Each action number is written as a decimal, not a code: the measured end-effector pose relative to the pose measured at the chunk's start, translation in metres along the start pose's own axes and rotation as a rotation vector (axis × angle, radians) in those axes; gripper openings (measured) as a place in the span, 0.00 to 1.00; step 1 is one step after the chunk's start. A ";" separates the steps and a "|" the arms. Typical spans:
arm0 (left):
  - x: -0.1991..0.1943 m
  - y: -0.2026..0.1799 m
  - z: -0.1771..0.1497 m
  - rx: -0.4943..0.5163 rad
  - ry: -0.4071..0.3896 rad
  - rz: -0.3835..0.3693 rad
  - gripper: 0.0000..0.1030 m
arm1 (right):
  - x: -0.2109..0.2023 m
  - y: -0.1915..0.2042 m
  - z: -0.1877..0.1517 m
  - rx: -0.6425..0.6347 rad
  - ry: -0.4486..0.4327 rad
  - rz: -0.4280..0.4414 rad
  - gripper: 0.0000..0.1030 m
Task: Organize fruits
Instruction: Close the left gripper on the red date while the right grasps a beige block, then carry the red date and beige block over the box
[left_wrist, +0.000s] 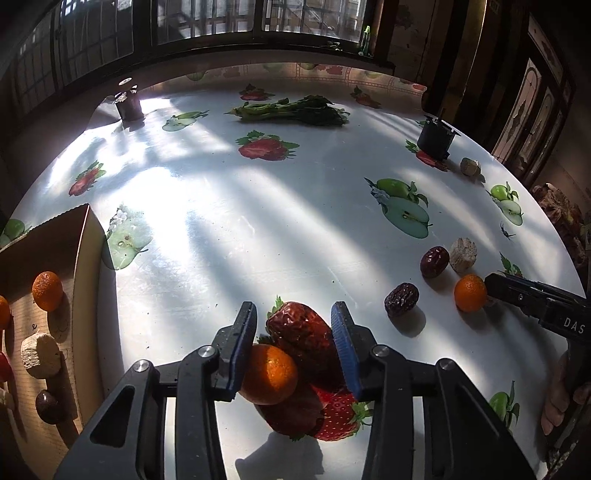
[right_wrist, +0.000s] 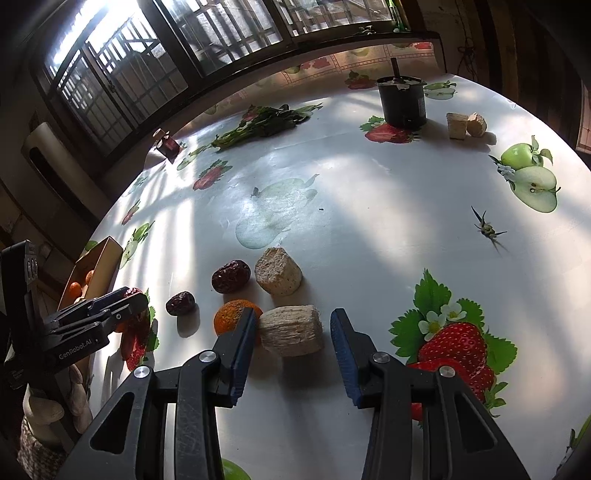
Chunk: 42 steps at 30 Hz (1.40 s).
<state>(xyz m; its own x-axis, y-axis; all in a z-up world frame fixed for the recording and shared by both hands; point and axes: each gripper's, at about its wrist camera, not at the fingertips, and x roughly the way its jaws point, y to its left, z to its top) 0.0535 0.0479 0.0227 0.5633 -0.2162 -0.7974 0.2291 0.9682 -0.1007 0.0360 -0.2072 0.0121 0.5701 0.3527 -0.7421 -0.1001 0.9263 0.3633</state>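
The left gripper (left_wrist: 294, 347) has wide jaws around a small orange (left_wrist: 269, 373) and a wrinkly date (left_wrist: 301, 332) on the near counter (left_wrist: 258, 229), both light and easily rolled, so grip the middle softly.

Five beige chunks (right_wrist: 278, 271) (right_wrist: 290, 329) (right_wrist: 457, 125) (right_wrist: 476, 124) (left_wrist: 40, 354) show, one inside the box (left_wrist: 83, 258). Four oranges (left_wrist: 269, 373) (left_wrist: 470, 292) (left_wrist: 47, 291) (left_wrist: 2, 312). At least five dates (left_wrist: 299, 328) (left_wrist: 291, 410) (left_wrist: 434, 261) (left_wrist: 401, 299) (left_wrist: 48, 406).

- Round table (right_wrist: 369, 192), glossy white fruit-print cloth, streaked with sunlight and shadow.
- Barred windows (right_wrist: 155, 55) along far wall, bright daylight.
- Dark panelled door (left_wrist: 532, 110) at right.
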 end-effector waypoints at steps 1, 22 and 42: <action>0.000 -0.001 0.000 0.001 0.005 0.000 0.34 | 0.000 0.000 0.000 -0.002 -0.001 -0.002 0.39; -0.108 0.016 -0.032 -0.080 -0.172 -0.080 0.33 | -0.063 0.032 -0.016 0.018 -0.103 0.000 0.35; -0.179 0.194 -0.118 -0.403 -0.163 0.249 0.34 | -0.029 0.240 -0.057 -0.288 0.027 0.247 0.35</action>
<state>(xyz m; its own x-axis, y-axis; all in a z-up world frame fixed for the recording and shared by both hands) -0.0971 0.2895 0.0758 0.6862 0.0416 -0.7262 -0.2349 0.9575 -0.1672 -0.0513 0.0121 0.0889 0.4790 0.5698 -0.6678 -0.4590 0.8110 0.3627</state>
